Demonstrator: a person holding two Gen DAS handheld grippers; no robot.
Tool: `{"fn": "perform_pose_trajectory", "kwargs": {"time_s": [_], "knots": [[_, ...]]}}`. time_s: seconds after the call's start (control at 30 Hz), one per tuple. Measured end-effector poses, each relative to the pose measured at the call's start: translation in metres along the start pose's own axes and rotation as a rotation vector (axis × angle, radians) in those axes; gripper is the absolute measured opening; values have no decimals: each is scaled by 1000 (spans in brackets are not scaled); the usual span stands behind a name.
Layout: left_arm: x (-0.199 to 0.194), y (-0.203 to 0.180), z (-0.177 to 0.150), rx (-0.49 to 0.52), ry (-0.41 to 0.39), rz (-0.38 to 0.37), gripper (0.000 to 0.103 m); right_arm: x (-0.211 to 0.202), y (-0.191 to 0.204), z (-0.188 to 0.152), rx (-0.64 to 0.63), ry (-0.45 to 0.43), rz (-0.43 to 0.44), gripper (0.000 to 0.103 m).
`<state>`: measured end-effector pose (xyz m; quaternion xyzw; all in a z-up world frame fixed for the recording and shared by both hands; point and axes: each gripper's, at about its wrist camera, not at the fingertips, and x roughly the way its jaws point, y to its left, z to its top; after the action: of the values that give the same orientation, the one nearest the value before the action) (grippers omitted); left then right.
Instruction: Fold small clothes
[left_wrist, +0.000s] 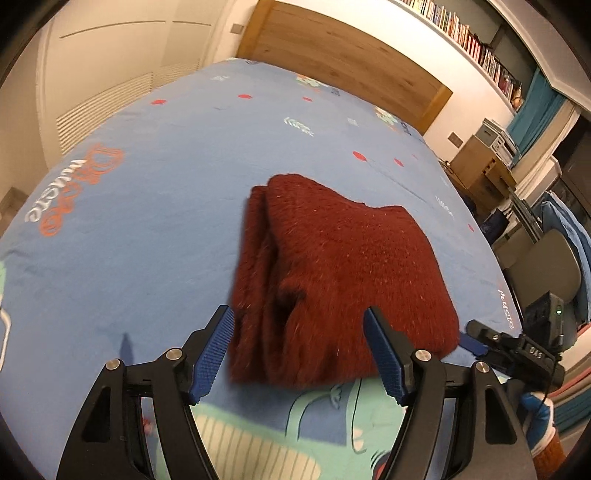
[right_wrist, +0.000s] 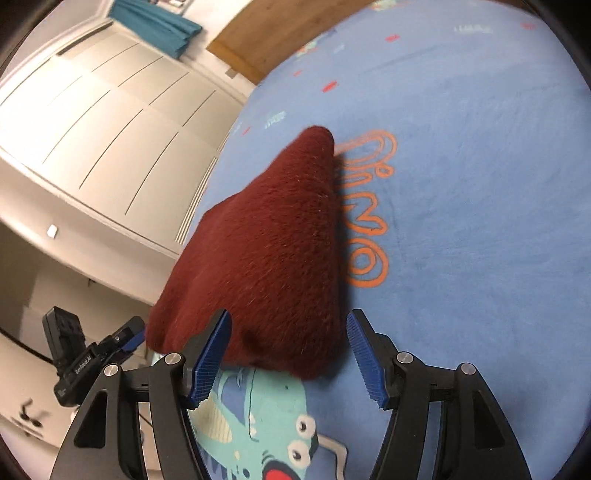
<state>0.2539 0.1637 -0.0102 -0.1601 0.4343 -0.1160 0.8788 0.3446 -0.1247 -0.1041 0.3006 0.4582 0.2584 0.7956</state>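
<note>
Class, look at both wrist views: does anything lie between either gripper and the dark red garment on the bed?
Nothing visible does. The left gripper and the right gripper both have open jaws right at the near edge of the red garment, with only the blue bedsheet underneath.

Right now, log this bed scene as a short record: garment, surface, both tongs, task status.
garment: dark red fuzzy knit, folded into a compact bundle, layered edges showing on one side
surface: blue printed bedsheet, garment lying on it
left tongs: open, straddling the garment's near edge, gripping nothing
right tongs: open, at the garment's near edge, gripping nothing
task status: garment looks folded; neither tool holds it
</note>
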Motion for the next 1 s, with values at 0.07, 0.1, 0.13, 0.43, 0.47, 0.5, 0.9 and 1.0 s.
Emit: {"fn": "perform_pose_trajectory", "kwargs": {"time_s": [0.07, 0.1, 0.13, 0.43, 0.47, 0.5, 0.9, 1.0], "knots": [[12, 0, 5, -1, 19, -17, 67, 11, -6, 4, 24, 12, 15, 68], [18, 0, 6, 1, 28, -21, 67, 17, -8, 7, 40, 12, 34, 69], [24, 1, 8, 3, 36, -20, 67, 21, -10, 11, 54, 11, 45, 74], [52, 38, 0, -57, 80, -23, 67, 69, 0, 16, 42, 98, 71, 74], [53, 43, -1, -66, 83, -24, 67, 74, 7, 15, 17, 108, 63, 74], [54, 49, -2, -77, 88, -31, 67, 77, 10, 15, 6, 111, 61, 74], [78, 85, 6, -209, 141, -224, 75, 66, 8, 22, -7, 150, 70, 75], [77, 102, 7, -263, 141, -281, 74, 69, 0, 20, 29, 162, 99, 78]]}}
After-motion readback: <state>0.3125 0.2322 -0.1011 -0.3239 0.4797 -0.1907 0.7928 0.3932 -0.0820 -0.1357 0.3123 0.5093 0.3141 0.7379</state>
